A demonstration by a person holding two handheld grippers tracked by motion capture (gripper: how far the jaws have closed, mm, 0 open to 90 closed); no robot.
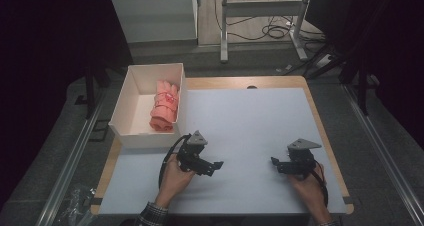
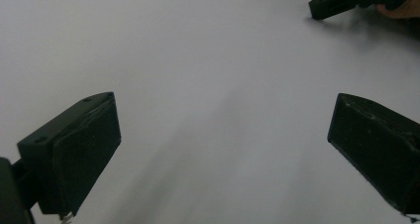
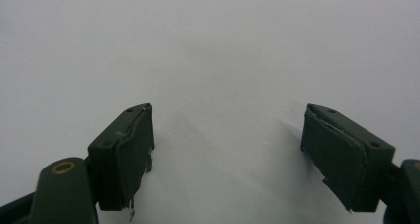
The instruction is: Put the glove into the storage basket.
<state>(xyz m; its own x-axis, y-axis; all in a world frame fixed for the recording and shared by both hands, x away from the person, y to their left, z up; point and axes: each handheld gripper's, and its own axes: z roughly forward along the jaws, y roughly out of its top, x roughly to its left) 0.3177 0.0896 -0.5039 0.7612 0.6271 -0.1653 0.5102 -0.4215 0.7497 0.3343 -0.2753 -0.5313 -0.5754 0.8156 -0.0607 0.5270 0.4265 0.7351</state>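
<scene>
The left gripper (image 1: 216, 164) rests low over the pale grey table surface (image 1: 250, 131), held by the person's left hand (image 1: 175, 178) near the front left part of the table. In the left gripper view its jaws stand wide apart with bare surface between them; nothing is grasped. The right gripper (image 1: 274, 161) sits across from it, well apart, in the person's right hand (image 1: 307, 186). In the right gripper view its jaws are likewise spread, released, with bare surface between.

The tip of the right gripper (image 2: 333, 3) enters the left gripper view at the upper right corner, cut off by the frame edge.

The rolled pink cloth (image 1: 165, 106) lies inside the white box (image 1: 127, 98) at the table's far left corner, against the box's right wall. It is well apart from both grippers. A darker red patch shows on the roll; what it is cannot be made out. The near wall of the box hides the lower end of the roll in part.

The background beyond the table is dark. A clear plastic wrapper (image 1: 75, 198) lies on the floor at the lower left, partly cut off.
</scene>
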